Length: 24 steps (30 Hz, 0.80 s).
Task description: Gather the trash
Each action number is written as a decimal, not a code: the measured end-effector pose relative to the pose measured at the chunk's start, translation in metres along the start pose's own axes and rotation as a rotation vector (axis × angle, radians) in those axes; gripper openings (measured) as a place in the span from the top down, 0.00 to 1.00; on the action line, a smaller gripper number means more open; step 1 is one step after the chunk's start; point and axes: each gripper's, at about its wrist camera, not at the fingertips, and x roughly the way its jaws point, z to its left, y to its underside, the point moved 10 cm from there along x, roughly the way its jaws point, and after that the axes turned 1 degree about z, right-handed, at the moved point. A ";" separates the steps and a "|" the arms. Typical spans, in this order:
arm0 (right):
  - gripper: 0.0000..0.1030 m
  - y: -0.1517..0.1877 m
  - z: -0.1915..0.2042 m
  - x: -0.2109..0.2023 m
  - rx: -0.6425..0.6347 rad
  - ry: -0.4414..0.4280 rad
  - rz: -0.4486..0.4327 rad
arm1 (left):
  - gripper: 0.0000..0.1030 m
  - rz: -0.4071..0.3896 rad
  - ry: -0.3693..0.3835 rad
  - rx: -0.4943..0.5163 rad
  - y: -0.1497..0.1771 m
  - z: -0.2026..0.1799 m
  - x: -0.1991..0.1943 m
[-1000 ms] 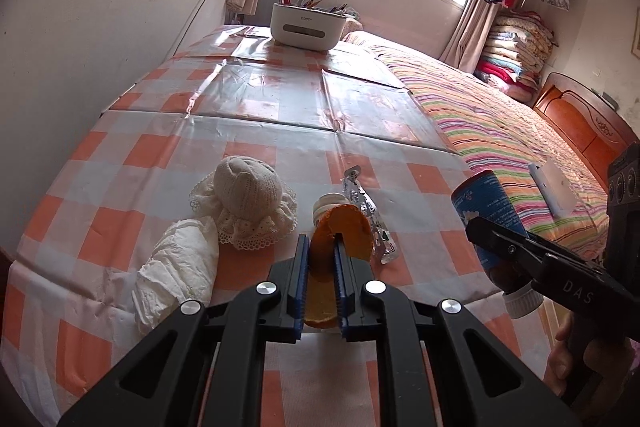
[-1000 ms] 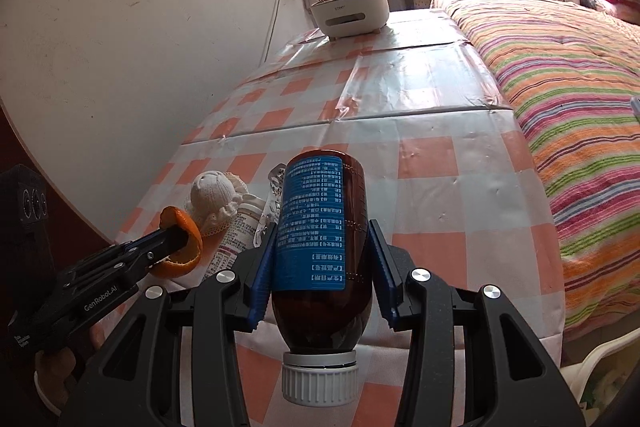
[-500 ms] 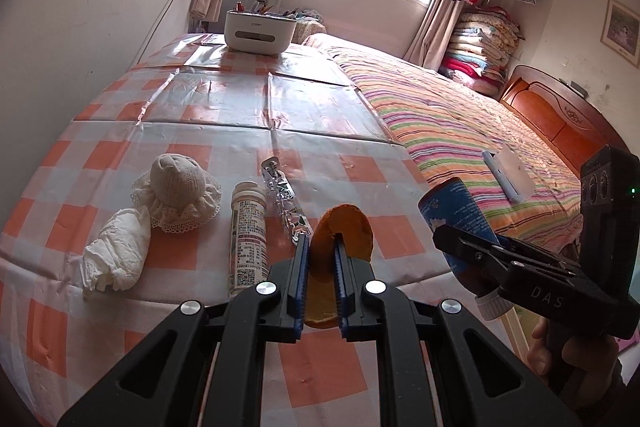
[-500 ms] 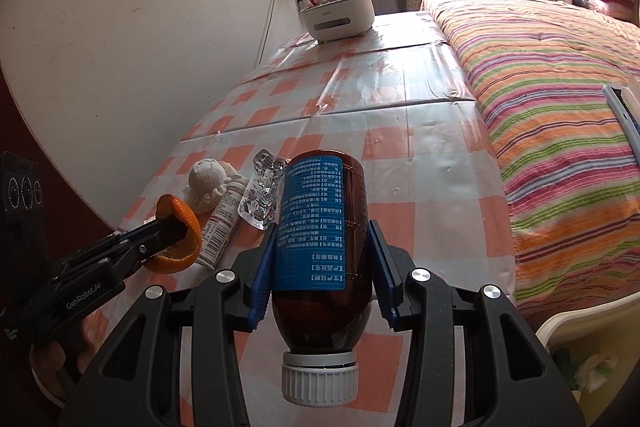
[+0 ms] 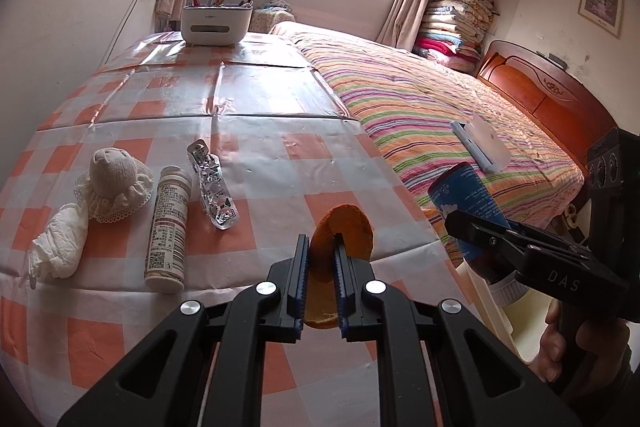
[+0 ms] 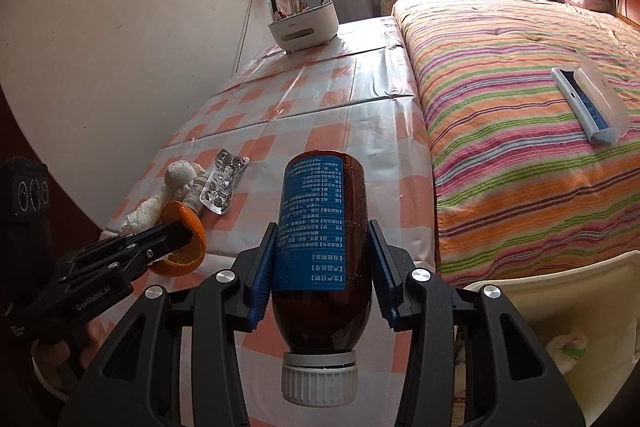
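My left gripper is shut on a curled orange peel, held above the near right corner of the checked table. My right gripper is shut on a brown bottle with a blue label and white cap, cap toward the camera. In the left wrist view that bottle hangs to the right, past the table edge. On the table's near left lie a small white bottle, a foil blister pack, a crumpled tissue and a white lace-trimmed ball.
A cream bin with a tissue inside stands at the lower right, below the bed. The striped bed runs along the table's right side, with a white brush on it. A white organiser sits at the table's far end; a wall is left.
Both grippers have drawn back and to the right with their loads. The table items have slid left in view, and the small white bottle and the bin have come into view.
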 end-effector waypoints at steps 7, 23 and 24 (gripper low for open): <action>0.60 0.003 -0.025 -0.020 0.024 0.023 -0.028 | 0.88 0.012 0.029 0.039 0.001 -0.028 0.010; 0.60 0.023 -0.082 -0.059 0.110 0.081 -0.079 | 0.88 0.049 0.070 0.144 0.015 -0.092 0.030; 0.59 0.023 -0.084 -0.061 0.113 0.084 -0.084 | 0.88 0.051 0.073 0.147 0.016 -0.094 0.031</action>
